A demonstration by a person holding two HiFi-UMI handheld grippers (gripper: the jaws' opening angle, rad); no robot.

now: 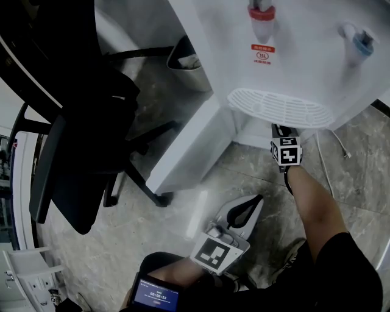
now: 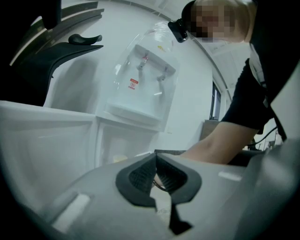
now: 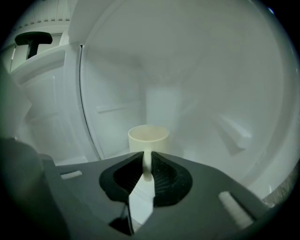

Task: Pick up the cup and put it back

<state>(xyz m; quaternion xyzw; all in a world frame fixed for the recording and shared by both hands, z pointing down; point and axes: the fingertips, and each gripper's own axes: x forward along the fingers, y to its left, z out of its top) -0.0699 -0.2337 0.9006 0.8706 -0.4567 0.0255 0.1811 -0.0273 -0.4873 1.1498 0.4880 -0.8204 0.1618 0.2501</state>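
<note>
Cup (image 3: 148, 139): plain cream, smooth, no print. It sits upright inside the water dispenser's (image 1: 292, 55) lower cabinet, below the drip tray (image 1: 280, 106). Right gripper (image 3: 147, 159) pinches the cup's handle (image 3: 147, 168). Left gripper (image 2: 155, 161) has jaws pressed together, nothing held, well clear of the dispenser. Red label (image 1: 262, 48) under the dispenser's red tap (image 1: 262, 15): print too small to read.

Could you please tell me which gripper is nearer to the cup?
Right. The right gripper reaches into the water dispenser's cabinet, fingers shut on the cup's handle. The left gripper is outside, low near the person, well short of the cup.
</note>
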